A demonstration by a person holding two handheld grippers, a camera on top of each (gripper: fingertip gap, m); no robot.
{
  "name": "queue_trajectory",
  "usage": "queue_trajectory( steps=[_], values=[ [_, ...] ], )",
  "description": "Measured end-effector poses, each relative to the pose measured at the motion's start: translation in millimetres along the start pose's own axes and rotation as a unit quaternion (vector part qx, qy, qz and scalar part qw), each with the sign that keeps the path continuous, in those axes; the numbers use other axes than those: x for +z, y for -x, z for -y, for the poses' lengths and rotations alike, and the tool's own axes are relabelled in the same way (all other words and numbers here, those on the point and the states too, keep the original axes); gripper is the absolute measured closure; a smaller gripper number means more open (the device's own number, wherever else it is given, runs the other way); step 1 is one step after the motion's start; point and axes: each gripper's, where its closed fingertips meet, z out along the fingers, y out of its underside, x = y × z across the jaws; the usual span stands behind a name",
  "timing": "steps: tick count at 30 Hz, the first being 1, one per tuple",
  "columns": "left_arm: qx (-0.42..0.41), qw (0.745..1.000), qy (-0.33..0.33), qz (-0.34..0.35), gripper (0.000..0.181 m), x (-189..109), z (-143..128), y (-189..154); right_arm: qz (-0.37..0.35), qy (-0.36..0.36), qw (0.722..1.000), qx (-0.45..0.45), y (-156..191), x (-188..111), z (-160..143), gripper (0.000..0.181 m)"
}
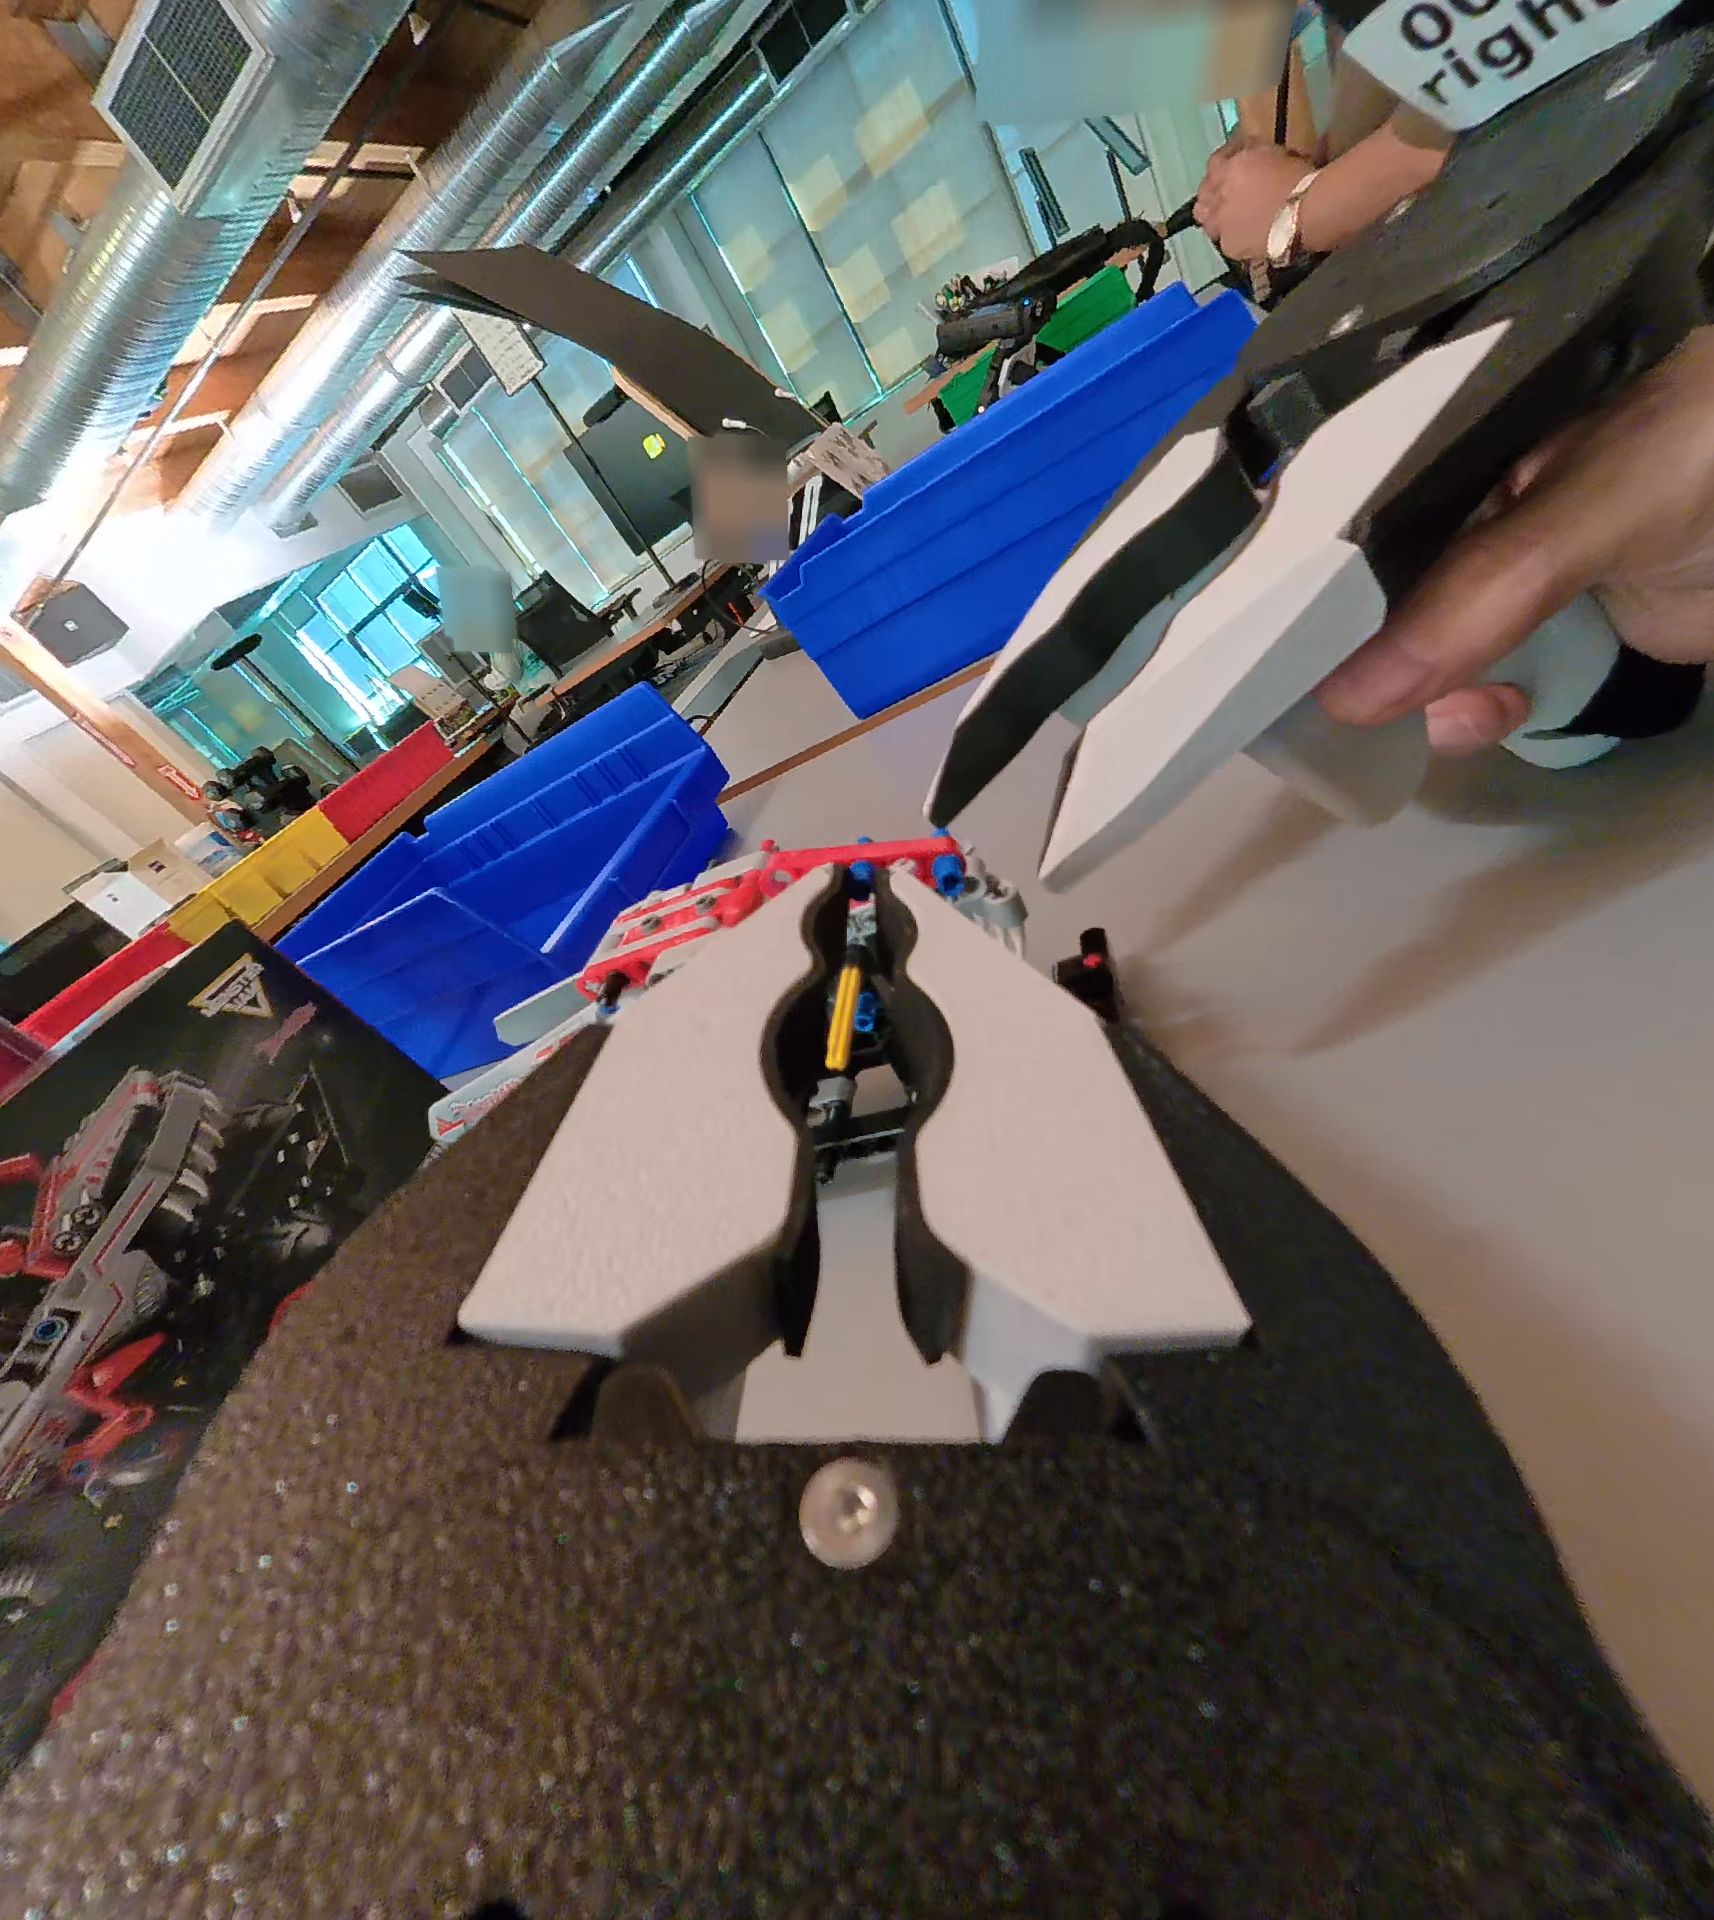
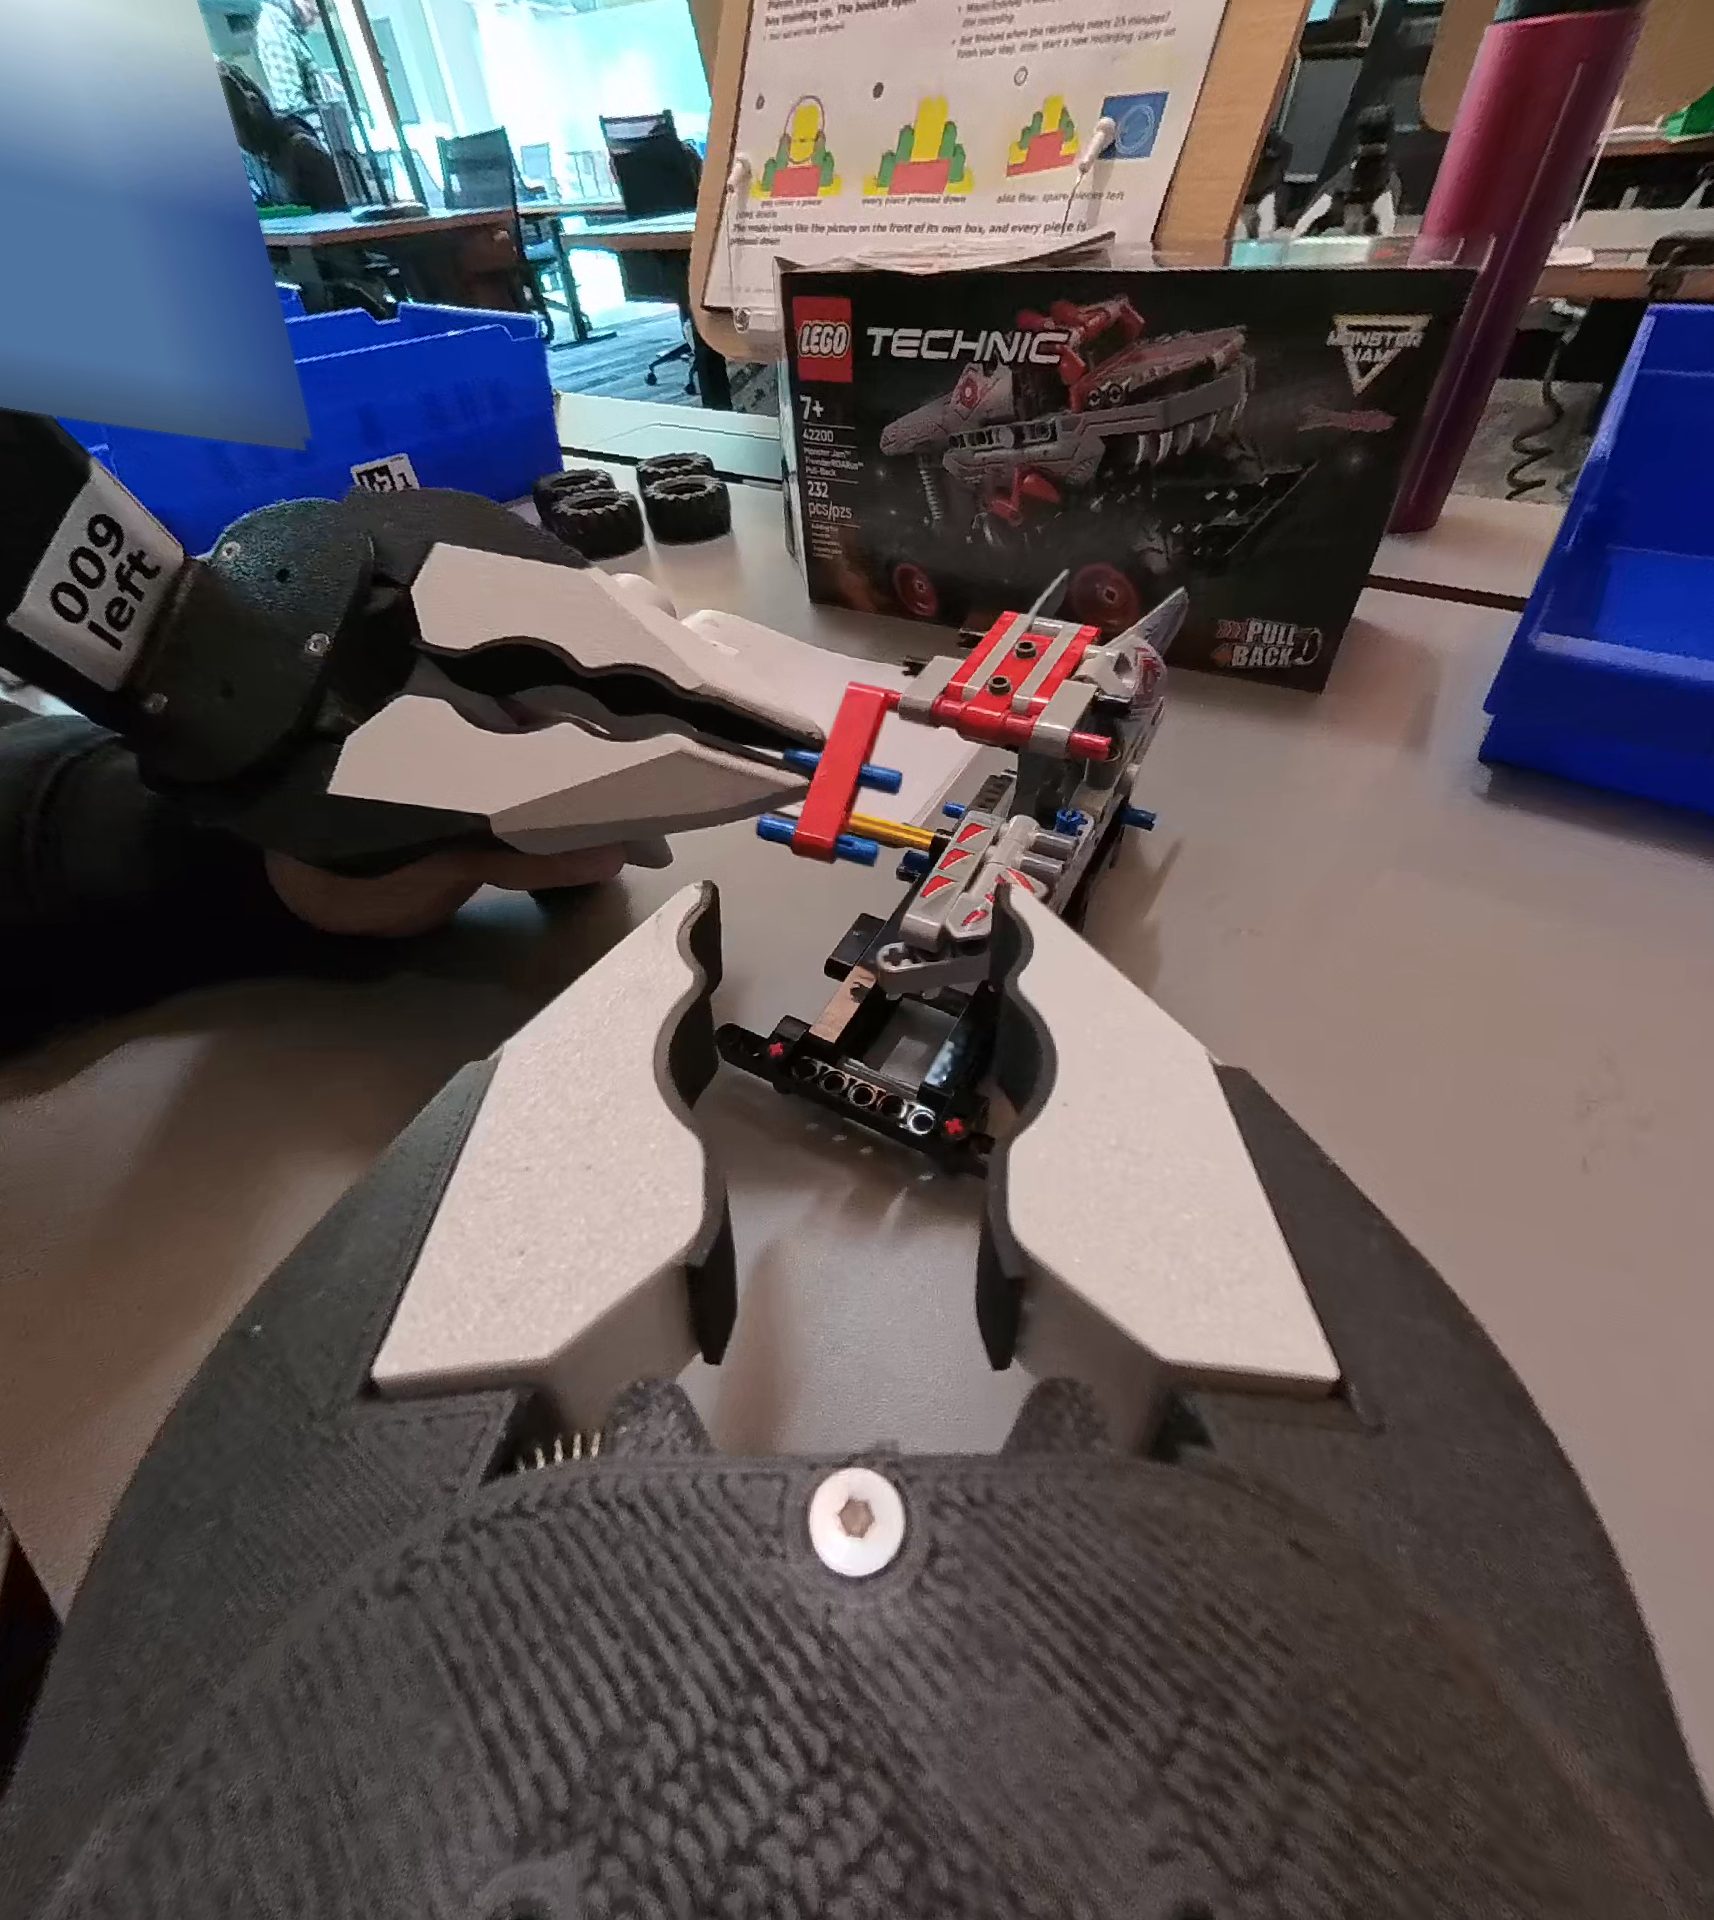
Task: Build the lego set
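The half-built lego truck [image 2: 998, 862] sits on the grey table [image 2: 1455, 1039] about mid-frame in the right wrist view, black chassis end toward the camera, grey and red bodywork further back. A red beam [image 2: 837, 769] with blue pins sticks out on its left side, joined to a yellow axle [image 2: 889, 828].

The left gripper [image 2: 801, 764] comes in from the left edge of that view, jaws nearly together and pinched on a blue pin of the red beam. In its own view the tips [image 1: 858, 883] are almost closed right at the model [image 1: 801, 914], with the yellow axle showing through the gap.

The right gripper [image 2: 858, 925] is spread wide, holding nothing, its fingers either side of the truck's near end; can't tell if the right-hand finger [image 2: 1123, 1143] actually touches the bodywork. In the left wrist view it hangs at upper right [image 1: 988, 831], gripped by a hand [image 1: 1663, 520].

Behind the truck the set's box [image 2: 1092, 436] stands upright, four black tyres [image 2: 635, 499] to its left. Blue bins sit at the right edge [image 2: 1684, 623] and upper left [image 2: 396, 405].
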Motion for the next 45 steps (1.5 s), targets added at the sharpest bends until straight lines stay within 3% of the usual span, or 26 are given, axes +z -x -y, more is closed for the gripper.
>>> queue_trajectory(
  steps=[10, 18, 33, 37, 45],
  values=[
    [0.024, 1.0, 0.007, -0.008, 0.179, 1.6, -0.1, -6.7, -0.007, 0.018, 0.999, -0.031, 4.2, 4.2, -4.5, 0.131],
    [0.034, 0.999, 0.01, -0.009, 0.18, 2.3, -0.5, -8.7, 0.011, 0.007, 1.0, 0.009, 0.5, 1.8, -1.6, 0.133],
    [0.038, 0.999, 0.002, -0.014, 0.179, 1.2, 1.5, -10.8, -0.024, -0.009, 1.0, -0.01, -4.0, -1.4, 2.5, 0.133],
    [0.031, 0.998, -0.031, -0.047, 0.179, -1.7, 9.2, -16.5, -0.02, -0.022, 0.999, -0.018, -1.3, -4.1, 5.6, 0.133],
    [-0.083, 0.963, -0.137, -0.215, 0.179, -23.8, 38.0, -29.0, 0.022, -0.136, 0.99, -0.042, 24.1, -33.5, 29.3, 0.135]
  ],
)
